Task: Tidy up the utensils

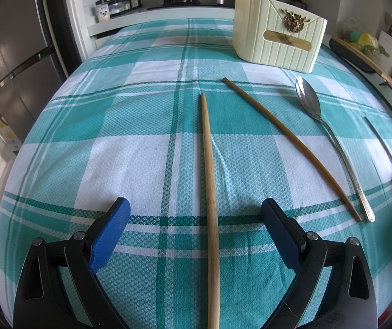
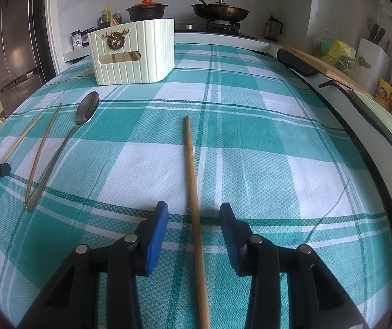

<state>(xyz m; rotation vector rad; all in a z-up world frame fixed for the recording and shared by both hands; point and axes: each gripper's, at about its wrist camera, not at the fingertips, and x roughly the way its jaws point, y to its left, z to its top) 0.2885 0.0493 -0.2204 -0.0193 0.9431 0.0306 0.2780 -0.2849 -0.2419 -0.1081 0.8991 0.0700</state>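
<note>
My left gripper (image 1: 194,203) is open wide over the teal plaid tablecloth (image 1: 130,126). A pale wooden chopstick (image 1: 208,164) runs lengthwise between its blue pads (image 1: 111,233) and touches neither. To its right lie a darker chopstick (image 1: 292,148), a metal spoon (image 1: 310,104) and a thin chopstick (image 1: 380,137). My right gripper (image 2: 193,205) is open more narrowly, with that thin chopstick (image 2: 192,170) lying between its pads, clear of both. The spoon (image 2: 86,109) and the darker chopstick (image 2: 41,150) lie to its left. A cream utensil holder (image 1: 275,38) (image 2: 133,54) stands at the far end.
Behind the table a stove (image 2: 218,26) carries a black pot (image 2: 148,11) and a pan (image 2: 220,11). A steel fridge (image 1: 14,49) stands at the left. A cutting board (image 2: 325,67) and a knife block (image 2: 371,54) line the right counter. Each gripper's tip shows at the other view's edge.
</note>
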